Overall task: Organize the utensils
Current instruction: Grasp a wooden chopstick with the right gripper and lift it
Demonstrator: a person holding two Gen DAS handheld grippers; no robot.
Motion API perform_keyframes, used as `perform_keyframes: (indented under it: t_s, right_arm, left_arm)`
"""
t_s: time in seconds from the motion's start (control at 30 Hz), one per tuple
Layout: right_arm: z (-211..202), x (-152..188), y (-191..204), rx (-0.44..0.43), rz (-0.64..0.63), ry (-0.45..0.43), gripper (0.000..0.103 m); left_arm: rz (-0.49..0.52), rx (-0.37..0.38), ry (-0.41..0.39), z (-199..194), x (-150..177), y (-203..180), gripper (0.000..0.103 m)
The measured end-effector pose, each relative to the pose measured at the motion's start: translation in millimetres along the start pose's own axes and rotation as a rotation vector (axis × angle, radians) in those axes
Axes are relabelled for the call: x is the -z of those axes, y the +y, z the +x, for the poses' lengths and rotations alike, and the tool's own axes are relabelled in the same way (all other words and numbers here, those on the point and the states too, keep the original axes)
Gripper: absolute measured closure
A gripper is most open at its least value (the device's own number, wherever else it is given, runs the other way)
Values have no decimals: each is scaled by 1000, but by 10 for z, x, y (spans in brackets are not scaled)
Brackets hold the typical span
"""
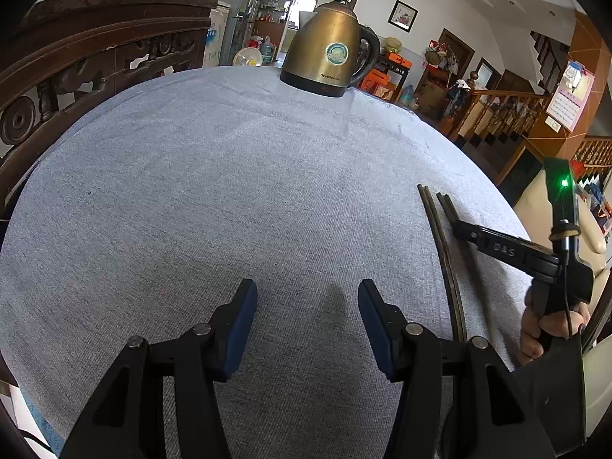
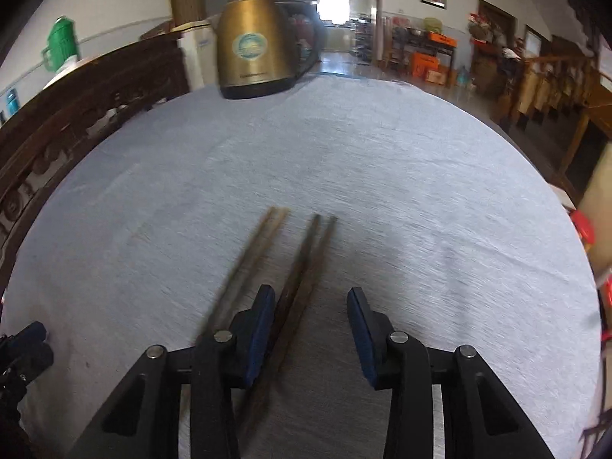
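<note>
Two pairs of dark wooden chopsticks lie on the grey tablecloth (image 2: 382,191). In the right wrist view one pair (image 2: 252,256) lies left of my left finger, and the other pair (image 2: 306,275) runs between my jaws close to the left pad. My right gripper (image 2: 310,329) is open over them and holds nothing. In the left wrist view my left gripper (image 1: 308,325) is open and empty over bare cloth. The chopsticks (image 1: 443,244) lie at its right, with the right gripper (image 1: 508,252) over them.
A brass electric kettle (image 1: 329,49) stands at the table's far edge; it also shows in the right wrist view (image 2: 252,46). A carved dark wooden chair back (image 1: 88,61) borders the table's left side. The table's right edge drops to the floor and a staircase (image 1: 508,114).
</note>
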State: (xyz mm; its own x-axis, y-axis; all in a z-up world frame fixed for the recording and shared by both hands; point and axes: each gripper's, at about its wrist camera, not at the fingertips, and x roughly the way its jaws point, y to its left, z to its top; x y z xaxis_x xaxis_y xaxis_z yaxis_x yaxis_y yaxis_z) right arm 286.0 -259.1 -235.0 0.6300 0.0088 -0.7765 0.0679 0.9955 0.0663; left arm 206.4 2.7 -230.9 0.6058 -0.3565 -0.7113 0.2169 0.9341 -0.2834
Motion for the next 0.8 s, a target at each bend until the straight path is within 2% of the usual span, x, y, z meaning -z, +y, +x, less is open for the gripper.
perform_keyframes:
  t_s: [0.07,0.2,0.33,0.43,0.5,0.6,0.8]
  right_arm:
    - [-60,54,-184,18,62,-1,62]
    - [-174,182,-569,-67,216,-47,63]
    - [-222,222,-837,-130,343,-94,65]
    - [-177,319,-1080,-248,474,-117,64]
    - [-204,355,-1199,-285,532,-153,65]
    - [-179,355,-1289,-330,579,-163,65]
    - [-163,331,-1270,-356,554,-172,65]
  left_arm:
    - [6,4,-2,11,-6,-15,47]
    - [90,1,-33,31,-153,-135,47]
    - [201,-4,-49,182,-467,-307,47]
    - [258,53,-26,360,-670,-478,47]
    - [294,82,-5,531,-766,-619,47]
    - [327,116,39,774,-847,-797,47]
    - [331,167,102,1137,-916,-1095,47]
